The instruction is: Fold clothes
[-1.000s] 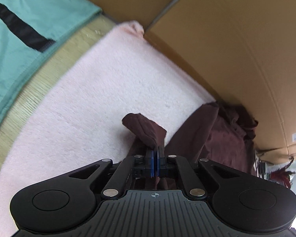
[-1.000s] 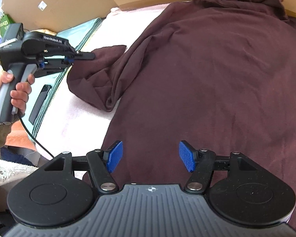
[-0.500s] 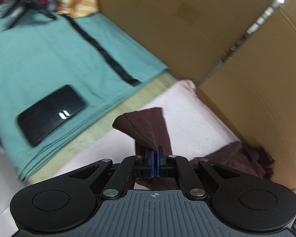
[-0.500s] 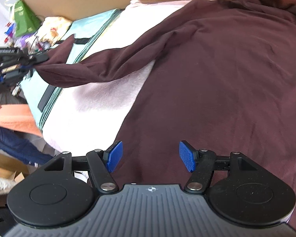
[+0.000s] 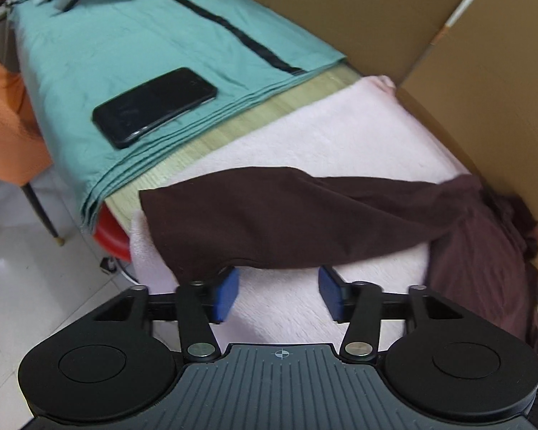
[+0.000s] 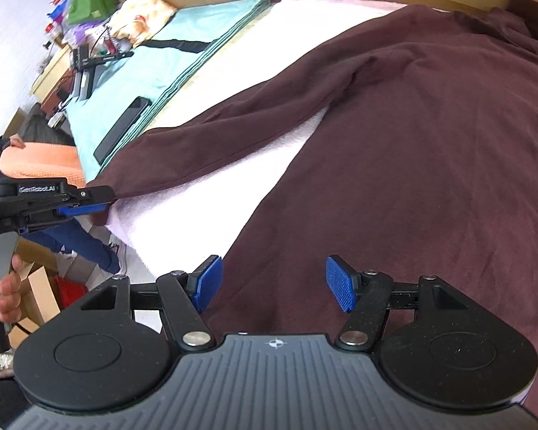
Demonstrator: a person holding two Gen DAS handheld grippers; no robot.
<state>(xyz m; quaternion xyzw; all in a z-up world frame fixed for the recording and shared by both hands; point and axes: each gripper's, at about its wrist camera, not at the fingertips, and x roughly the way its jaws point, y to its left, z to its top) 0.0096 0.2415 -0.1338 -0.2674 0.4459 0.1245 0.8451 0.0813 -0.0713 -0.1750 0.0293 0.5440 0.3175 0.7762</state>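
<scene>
My left claw [image 5: 278,292] just opening, pads apart, nothing between them, maroon sleeve [image 5: 287,215] stretched across frame centre on the pink blanket [image 5: 340,136], my right claw [image 6: 272,283] spread wide above the maroon shirt [image 6: 430,161], phone [image 5: 154,105] upper left.

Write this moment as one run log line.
left gripper: jaws just opened, sleeve released | right gripper: open over shirt body | sleeve: stretched out flat

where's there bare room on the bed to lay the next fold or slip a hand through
Free: the pink blanket wedge between the stretched sleeve and the shirt body, and the pink strip between the sleeve and the cardboard wall. Crowded: the teal cloth carries a phone and gear at its far end.
</scene>
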